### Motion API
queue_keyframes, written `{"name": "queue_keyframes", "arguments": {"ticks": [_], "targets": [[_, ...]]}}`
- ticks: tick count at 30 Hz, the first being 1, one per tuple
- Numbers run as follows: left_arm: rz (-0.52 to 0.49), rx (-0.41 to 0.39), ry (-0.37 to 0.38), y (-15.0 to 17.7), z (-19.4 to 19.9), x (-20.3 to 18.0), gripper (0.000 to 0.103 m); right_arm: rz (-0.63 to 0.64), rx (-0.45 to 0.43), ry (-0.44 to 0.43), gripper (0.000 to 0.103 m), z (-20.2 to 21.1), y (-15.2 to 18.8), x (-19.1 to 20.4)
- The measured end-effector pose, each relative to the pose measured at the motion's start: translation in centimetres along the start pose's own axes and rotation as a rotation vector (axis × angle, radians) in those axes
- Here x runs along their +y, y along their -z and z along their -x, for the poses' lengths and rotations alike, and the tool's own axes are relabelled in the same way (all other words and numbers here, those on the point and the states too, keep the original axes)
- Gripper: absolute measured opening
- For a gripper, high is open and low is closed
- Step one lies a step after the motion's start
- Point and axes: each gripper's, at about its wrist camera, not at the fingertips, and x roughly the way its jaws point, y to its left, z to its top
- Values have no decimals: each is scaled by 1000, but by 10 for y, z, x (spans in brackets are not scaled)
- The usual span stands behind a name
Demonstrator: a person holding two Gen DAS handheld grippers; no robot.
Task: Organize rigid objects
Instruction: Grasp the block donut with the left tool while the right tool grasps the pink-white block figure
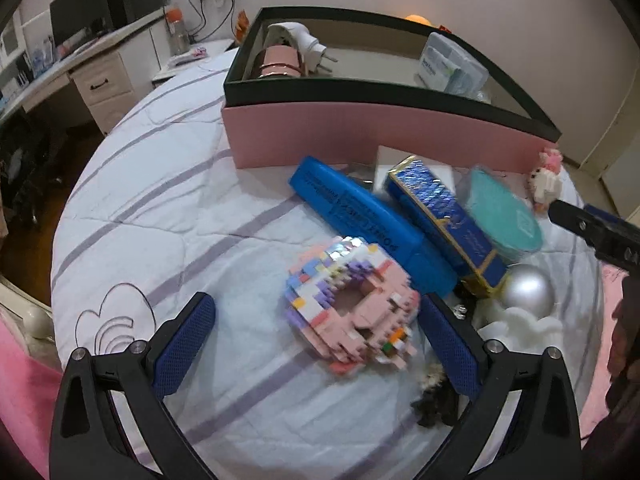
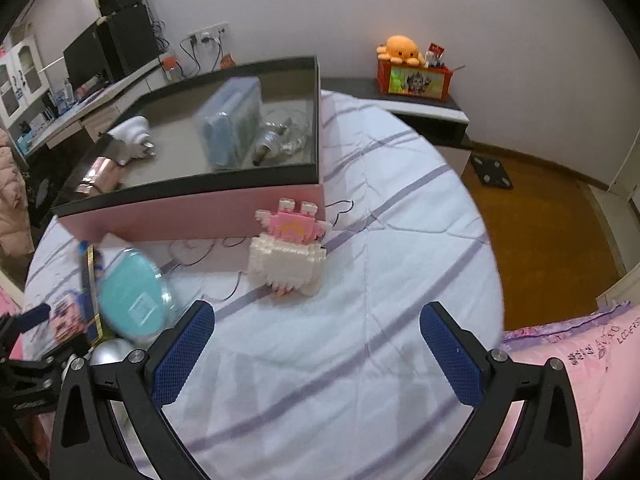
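My left gripper (image 1: 316,340) is wide open around the pink block ring (image 1: 352,312); next I squeeze, then lift it into the box (image 1: 384,136). Right gripper (image 2: 316,354) open, empty.

We see the teal disc (image 2: 134,300) blurred, the silver ball (image 2: 110,350) half hidden, and the white card (image 1: 416,164) mostly covered.
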Motion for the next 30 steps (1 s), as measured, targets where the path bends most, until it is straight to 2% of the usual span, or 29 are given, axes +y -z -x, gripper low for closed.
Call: {"name": "queue_keyframes", "arguments": {"ticks": [3,4,5,7,8,16,19,24,30], "targets": [[-60,-23,-29,2,0,-7,89,10,8,-21,102,-19,-7,4],[-65,-28,-19,2,2,-7,84,11,12,-27,100,-25,-9,4],[-64,-33,-13,2,3,-7,73,15,11,-11,94,-30,-11,6],[-49,-40,-24,-1,7,-3,63,29,-25,37,73,-31,-13,9],[-40,-33,-11,-2,6,0,63,19,-35,15,49,-29,-15,9],[-40,-26,-18,-5,7,1,62,19,-10,-81,49,-11,-4,9],[-41,-24,-28,-6,8,-1,62,24,-16,-74,50,0,0,11],[-41,-41,-33,-5,19,-3,62,23,-59,-71,50,26,4,10],[-49,-119,-55,-7,51,-4,62,35,-145,-78,50,71,11,14]]}}
